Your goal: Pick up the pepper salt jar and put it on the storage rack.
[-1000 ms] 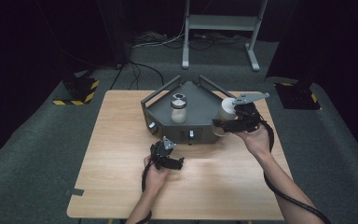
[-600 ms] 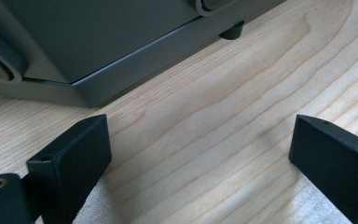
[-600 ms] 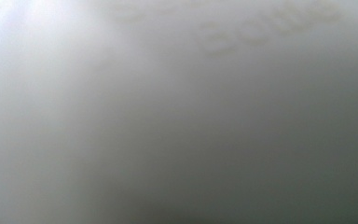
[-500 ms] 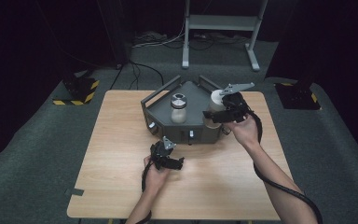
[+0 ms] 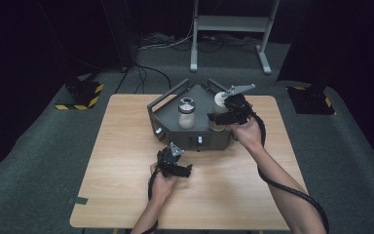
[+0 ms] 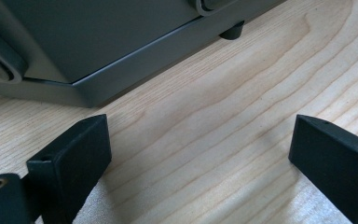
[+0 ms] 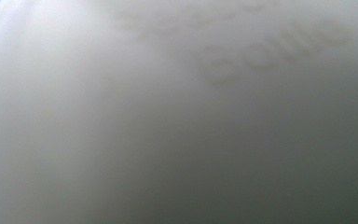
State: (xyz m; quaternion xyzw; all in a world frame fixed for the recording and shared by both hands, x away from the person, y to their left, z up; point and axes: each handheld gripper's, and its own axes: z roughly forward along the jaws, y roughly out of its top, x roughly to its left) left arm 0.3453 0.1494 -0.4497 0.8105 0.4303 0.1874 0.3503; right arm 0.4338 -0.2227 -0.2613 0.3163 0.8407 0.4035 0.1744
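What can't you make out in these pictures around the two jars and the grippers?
- Right gripper jaws: in the high view, hidden by the hand and white jar.
- White jar label: in the right gripper view, too close and blurred.
- Jar in tray: contents too small in the high view.
- Grey tray: cut off by the left gripper view's edge.

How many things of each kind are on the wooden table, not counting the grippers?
White jars: 2, one standing on the grey device, one held in the right gripper.
Grey angular device with knobs: 1.
Total: 3.
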